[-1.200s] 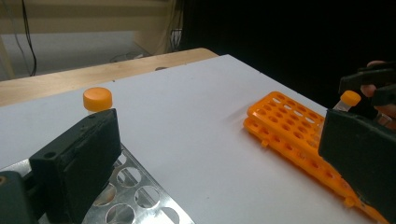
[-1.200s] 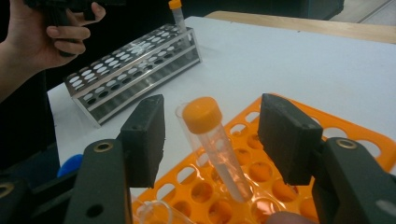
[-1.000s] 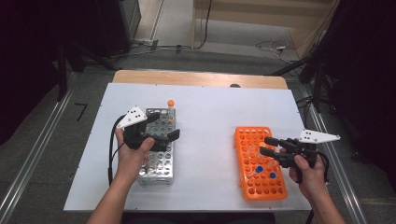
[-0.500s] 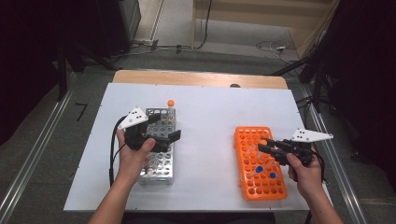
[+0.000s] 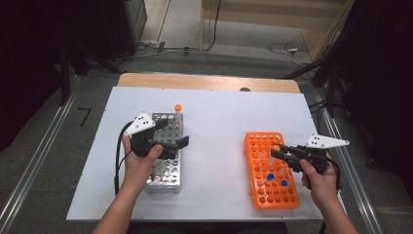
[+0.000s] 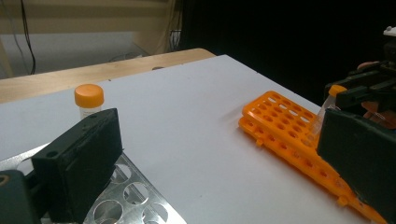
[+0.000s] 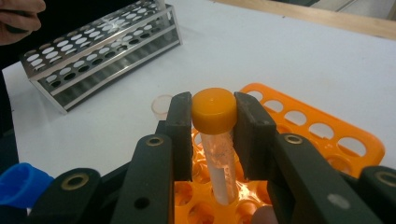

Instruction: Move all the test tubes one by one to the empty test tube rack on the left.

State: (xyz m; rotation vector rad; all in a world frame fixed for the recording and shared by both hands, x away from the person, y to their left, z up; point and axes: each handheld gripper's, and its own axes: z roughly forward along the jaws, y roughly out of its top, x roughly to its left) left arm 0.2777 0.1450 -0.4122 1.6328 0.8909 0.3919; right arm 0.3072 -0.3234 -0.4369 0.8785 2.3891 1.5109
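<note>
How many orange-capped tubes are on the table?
2. One orange-capped tube stands at the far end of the metal rack. The other sits in the orange rack, clamped at its cap by the right gripper. More may be hidden behind the hands.

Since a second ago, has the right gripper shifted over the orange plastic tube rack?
Yes. The right gripper has slid slightly toward the orange plastic tube rack's far end, and its jaws have just been closing onto the orange-capped clear tube.

Bare table (image 5: pixel 219 141) separates steel rack (image 5: pixel 165 165) and orange rack (image 5: pixel 272 195).
</note>
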